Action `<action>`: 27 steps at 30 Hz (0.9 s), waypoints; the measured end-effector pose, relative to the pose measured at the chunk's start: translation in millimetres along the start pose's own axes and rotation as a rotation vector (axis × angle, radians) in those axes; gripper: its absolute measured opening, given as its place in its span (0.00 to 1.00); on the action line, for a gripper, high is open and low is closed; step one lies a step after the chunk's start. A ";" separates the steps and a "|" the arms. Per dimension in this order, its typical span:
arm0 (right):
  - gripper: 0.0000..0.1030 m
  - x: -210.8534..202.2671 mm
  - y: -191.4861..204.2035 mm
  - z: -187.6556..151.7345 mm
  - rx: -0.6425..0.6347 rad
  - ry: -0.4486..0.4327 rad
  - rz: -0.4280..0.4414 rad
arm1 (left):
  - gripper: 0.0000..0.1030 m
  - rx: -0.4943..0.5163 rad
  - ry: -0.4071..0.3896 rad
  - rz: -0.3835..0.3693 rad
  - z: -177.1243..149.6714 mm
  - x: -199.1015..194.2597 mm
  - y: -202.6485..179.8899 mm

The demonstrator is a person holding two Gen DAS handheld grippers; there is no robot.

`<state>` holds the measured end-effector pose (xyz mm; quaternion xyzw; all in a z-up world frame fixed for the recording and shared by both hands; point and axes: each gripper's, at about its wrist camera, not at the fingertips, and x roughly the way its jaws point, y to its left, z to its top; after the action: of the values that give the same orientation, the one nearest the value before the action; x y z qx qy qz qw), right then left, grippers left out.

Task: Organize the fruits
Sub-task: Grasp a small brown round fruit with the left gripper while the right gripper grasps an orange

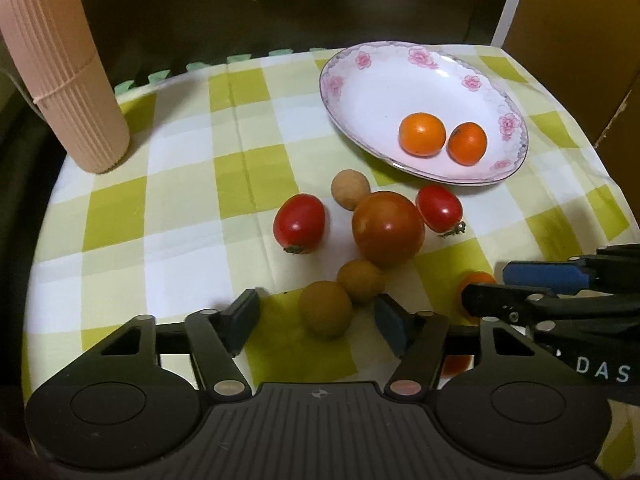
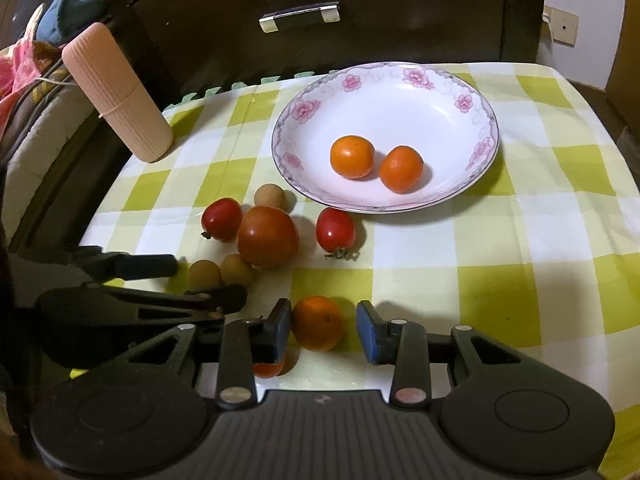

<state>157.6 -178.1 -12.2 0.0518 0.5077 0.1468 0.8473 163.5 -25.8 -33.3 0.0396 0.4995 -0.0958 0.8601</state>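
Two pickups are being set up at once. The left gripper [image 1: 316, 316] is placed with its jaws about half open around a brown round fruit [image 1: 325, 310] at the near edge of the desk [image 1: 180, 184]; a gap is seen on both sides, so nothing is gripped yet. The right gripper [image 2: 324, 330] is set around a small orange fruit [image 2: 318, 322]; the left pad is seen at or against its skin, while a gap is left at the right pad, so a hold cannot be confirmed. Two orange fruits [image 2: 352, 157] are already lying in the flowered plate [image 2: 448, 80], so the sorting is judged to be partly done. Next, both jaws would need closing gently, then a lift toward the plate. A reddish fruit [image 2: 269, 369] is mostly hidden under the right gripper's left finger, and its kind cannot be told.
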 end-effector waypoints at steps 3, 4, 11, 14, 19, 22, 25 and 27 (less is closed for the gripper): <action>0.34 2.0 -1.5 -0.2 0.010 0.010 0.012 | 0.54 -0.010 -0.004 -0.012 0.7 -1.5 1.9; 0.34 1.7 -1.4 -0.2 0.011 0.010 0.011 | 0.50 -0.015 -0.001 -0.018 1.4 -1.7 2.5; 0.34 -2.8 -7.2 2.6 0.034 -0.007 0.012 | 0.39 -0.030 0.017 -0.041 0.5 -4.6 4.6; 0.33 -3.3 -6.3 2.9 0.020 -0.004 0.013 | 0.39 -0.024 0.022 -0.042 -1.6 -5.8 3.9; 0.33 2.4 -3.7 0.3 0.000 0.017 0.040 | 0.39 -0.021 0.013 -0.034 -1.5 -5.2 3.5; 0.33 7.3 -0.4 -1.3 -0.011 0.029 0.046 | 0.43 -0.013 0.006 -0.028 -0.8 -4.4 2.4; 0.36 9.8 -1.1 -1.2 -0.011 0.032 0.043 | 0.46 0.009 0.004 -0.026 -1.5 -3.9 -1.9; 0.38 9.9 -1.9 -1.7 -0.016 0.037 0.045 | 0.46 0.012 0.002 -0.020 -1.5 -3.8 -2.9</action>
<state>160.9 -177.1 -21.8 0.0538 0.5207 0.1709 0.8347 159.8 -27.9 -30.6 0.0395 0.5004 -0.1074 0.8582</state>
